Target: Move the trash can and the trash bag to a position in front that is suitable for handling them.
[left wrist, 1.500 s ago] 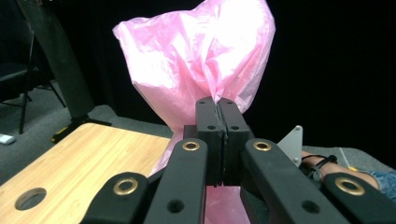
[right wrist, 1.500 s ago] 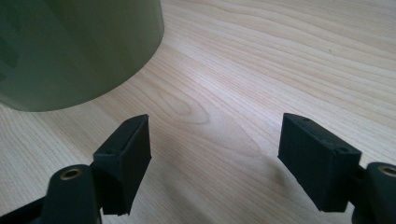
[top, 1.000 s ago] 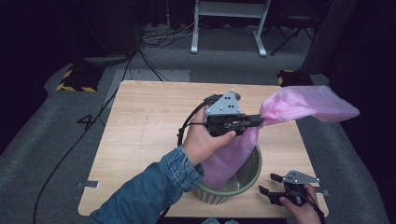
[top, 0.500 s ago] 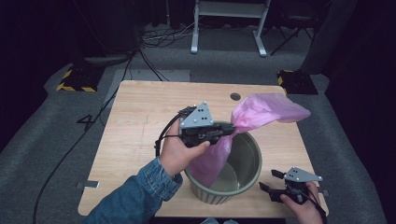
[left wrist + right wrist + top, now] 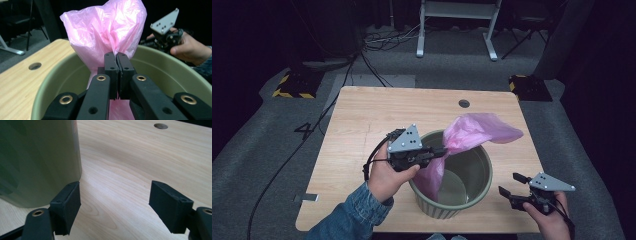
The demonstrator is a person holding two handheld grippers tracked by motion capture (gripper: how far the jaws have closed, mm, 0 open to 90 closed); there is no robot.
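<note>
An olive-green round bin (image 5: pixel 477 195) stands on the wooden table (image 5: pixel 377 115) near its front edge. A pink plastic bag (image 5: pixel 472 132) hangs partly into the bin and billows out over its far rim. My left gripper (image 5: pixel 443 150) is shut on the bag over the bin's left rim; in the left gripper view the jaws (image 5: pixel 117 62) pinch the pink bag (image 5: pixel 107 30) above the bin (image 5: pixel 160 72). My right gripper (image 5: pixel 511 184) hovers open at the bin's right side, low over the table, with nothing between its fingers (image 5: pixel 67 202).
A round cable hole (image 5: pixel 464 103) sits in the table's far right part. Cables trail off the table's left side onto the grey floor. A white stand (image 5: pixel 457 25) is behind the table. The person's other hand and gripper (image 5: pixel 167 27) appear beyond the bin.
My left gripper has moved left and down with the bag, lowering more of it into the bin. The right gripper has risen slightly beside the bin.
</note>
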